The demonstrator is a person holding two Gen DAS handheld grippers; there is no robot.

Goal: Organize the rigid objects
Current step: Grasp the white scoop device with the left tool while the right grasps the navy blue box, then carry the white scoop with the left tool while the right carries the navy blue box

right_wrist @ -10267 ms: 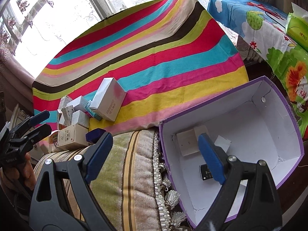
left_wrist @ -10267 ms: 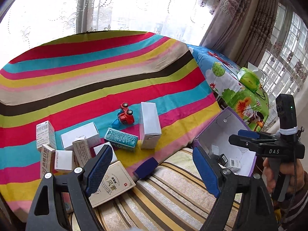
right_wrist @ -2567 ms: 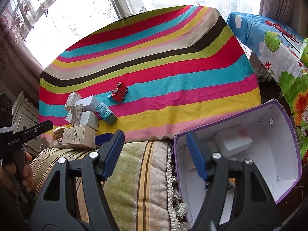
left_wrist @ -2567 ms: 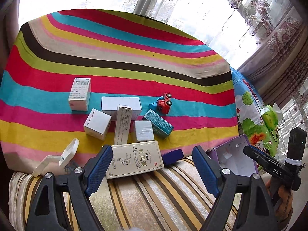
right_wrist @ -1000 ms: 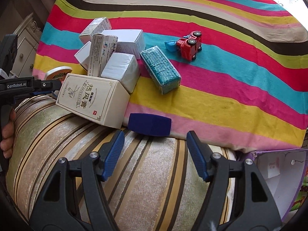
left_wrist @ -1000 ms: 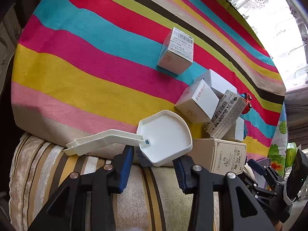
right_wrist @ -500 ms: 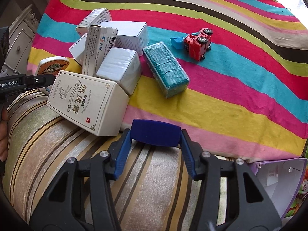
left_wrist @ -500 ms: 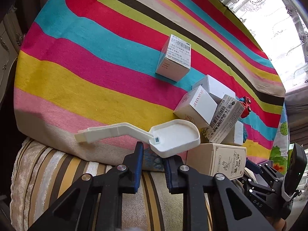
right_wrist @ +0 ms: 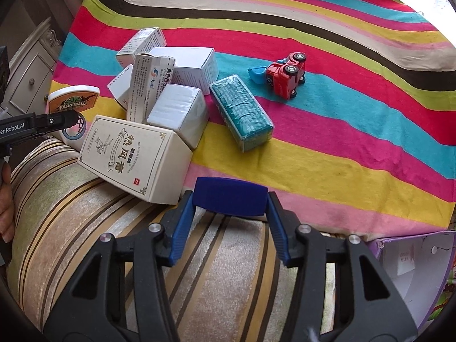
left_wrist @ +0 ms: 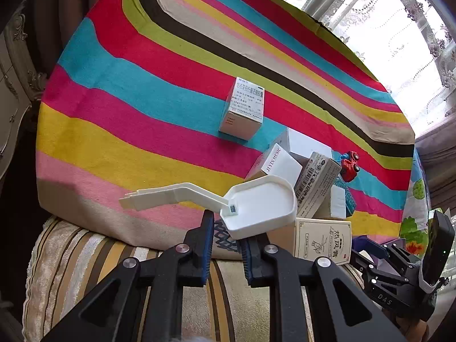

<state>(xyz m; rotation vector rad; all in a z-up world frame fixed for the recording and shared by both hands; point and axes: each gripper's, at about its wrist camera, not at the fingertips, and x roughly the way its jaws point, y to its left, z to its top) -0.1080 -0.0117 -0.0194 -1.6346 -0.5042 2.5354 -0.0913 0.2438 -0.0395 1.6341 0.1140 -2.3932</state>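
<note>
My left gripper (left_wrist: 226,225) is shut on the lower edge of a white plastic basketball-hoop toy (left_wrist: 256,202), which is held tilted a little above the striped cushion. Its long arm sticks out to the left. From the right wrist view the same toy (right_wrist: 72,101) shows an orange "BASKETBALL" face. My right gripper (right_wrist: 230,201) is shut on a dark blue block (right_wrist: 230,195) at the edge of the rainbow-striped cloth (right_wrist: 342,148). Both blue pads press on the block's ends.
A cream box (right_wrist: 134,156) leans over the cloth's edge beside several white boxes (right_wrist: 176,114). A teal pack (right_wrist: 240,112) and a red toy car (right_wrist: 286,75) lie further back. One white box (left_wrist: 243,111) stands apart. An open purple-rimmed box (right_wrist: 413,256) sits at lower right.
My left jaws have shut on the white hoop toy and raised it off the cushion. My right jaws have shut on the blue block and have held still since.
</note>
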